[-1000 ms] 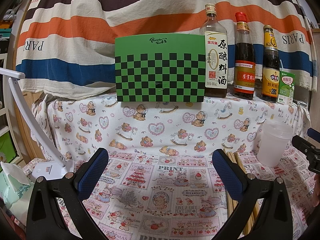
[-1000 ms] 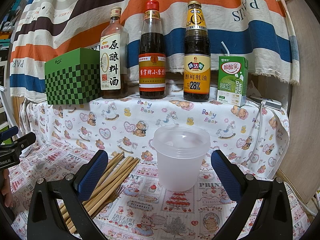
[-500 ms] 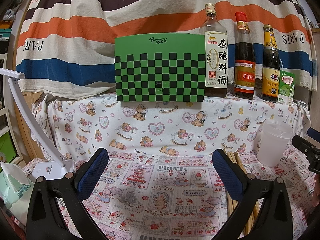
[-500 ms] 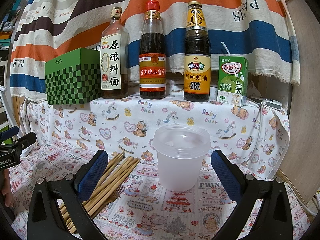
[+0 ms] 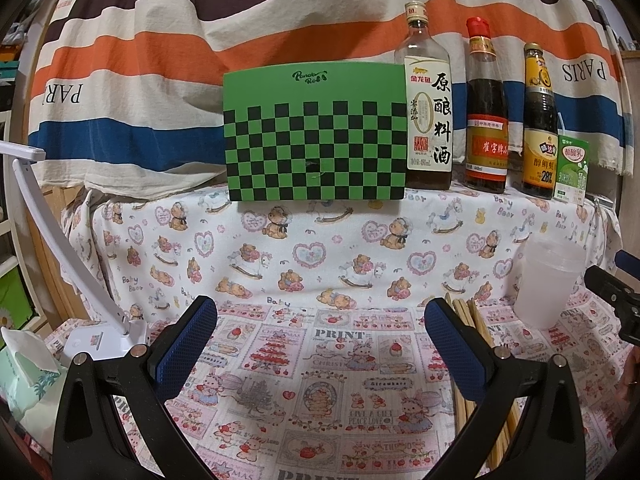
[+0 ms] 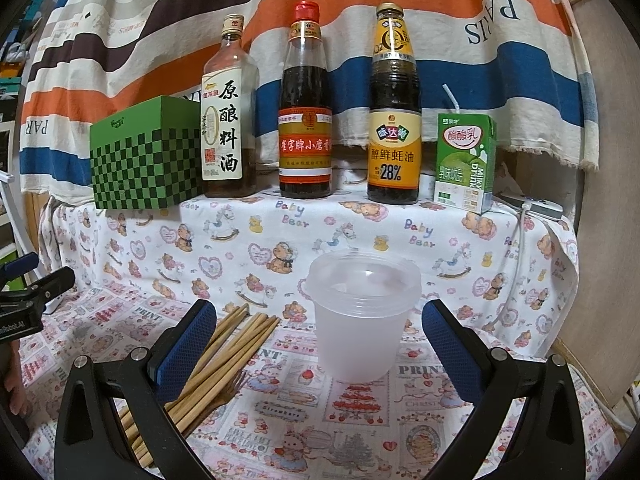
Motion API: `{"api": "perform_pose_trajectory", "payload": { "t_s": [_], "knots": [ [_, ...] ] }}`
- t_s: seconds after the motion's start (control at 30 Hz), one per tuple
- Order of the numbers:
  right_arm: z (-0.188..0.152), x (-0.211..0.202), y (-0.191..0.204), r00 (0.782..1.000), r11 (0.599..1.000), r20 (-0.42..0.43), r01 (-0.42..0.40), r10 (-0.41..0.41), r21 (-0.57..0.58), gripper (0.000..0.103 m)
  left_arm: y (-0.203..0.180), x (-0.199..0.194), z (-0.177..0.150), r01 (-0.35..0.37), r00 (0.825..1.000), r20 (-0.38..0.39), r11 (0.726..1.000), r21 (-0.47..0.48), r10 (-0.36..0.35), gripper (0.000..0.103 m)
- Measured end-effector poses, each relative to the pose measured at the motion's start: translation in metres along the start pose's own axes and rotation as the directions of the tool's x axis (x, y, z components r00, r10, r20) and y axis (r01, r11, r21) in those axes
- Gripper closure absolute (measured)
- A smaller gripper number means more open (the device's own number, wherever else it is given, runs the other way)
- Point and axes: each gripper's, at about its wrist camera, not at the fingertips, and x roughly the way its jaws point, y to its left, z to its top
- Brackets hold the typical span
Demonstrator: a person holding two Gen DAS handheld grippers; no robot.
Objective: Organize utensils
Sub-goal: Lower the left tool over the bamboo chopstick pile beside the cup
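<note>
A bundle of wooden chopsticks [image 6: 224,360] lies flat on the printed tablecloth, partly behind my right gripper's left finger. Just right of it stands an upright translucent plastic cup [image 6: 360,320]. My right gripper [image 6: 320,344] is open, its blue pads wide apart on either side of the cup, a little short of it. In the left wrist view the chopsticks [image 5: 472,320] run behind the right finger and the cup [image 5: 548,284] stands at the right. My left gripper [image 5: 320,344] is open over bare cloth, holding nothing.
On the raised shelf behind stand a green checkered box [image 5: 316,132], three sauce bottles [image 6: 306,120] and a green milk carton [image 6: 464,164]. A white desk lamp [image 5: 96,332] and a tissue pack [image 5: 28,376] sit at the left. A striped cloth hangs behind.
</note>
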Motion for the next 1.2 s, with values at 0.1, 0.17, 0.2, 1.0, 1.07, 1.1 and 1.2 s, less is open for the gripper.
{"api": "perform_pose_trajectory", "payload": {
  "t_s": [0.1,0.17,0.2,1.0,1.07,1.1,1.2],
  "knots": [
    [0.0,-0.001,0.0,1.0,1.0,0.0,-0.016,0.016,-0.002,0.0,-0.001,0.001,0.0,-0.001,1.0,-0.004,1.0,0.004,0.001,0.0],
    [0.0,-0.001,0.001,1.0,1.0,0.0,-0.016,0.016,-0.002,0.0,-0.002,0.001,0.0,0.011,1.0,-0.004,1.0,0.007,-0.011,0.0],
    [0.0,-0.001,0.001,1.0,1.0,-0.001,-0.015,0.015,0.0,0.0,-0.002,0.002,0.0,0.034,0.999,-0.005,0.999,0.011,-0.034,0.0],
    [0.006,0.01,-0.035,0.99,0.983,-0.141,-0.001,0.028,0.185,0.011,-0.019,0.044,-0.025,0.27,0.83,-0.484,0.959,-0.086,-0.277,0.076],
    [0.007,0.011,-0.034,0.987,0.982,-0.152,-0.021,0.05,0.188,0.016,-0.027,0.042,-0.033,0.311,0.795,-0.52,0.946,-0.093,-0.313,0.084],
    [0.006,0.01,-0.033,0.986,0.982,-0.155,-0.027,0.057,0.188,0.018,-0.03,0.044,-0.034,0.323,0.782,-0.534,0.942,-0.09,-0.32,0.084],
    [0.004,0.011,-0.026,0.984,0.985,-0.164,-0.042,0.07,0.168,0.021,-0.045,0.035,-0.039,0.359,0.773,-0.549,0.933,-0.033,-0.317,0.084]
  ]
}}
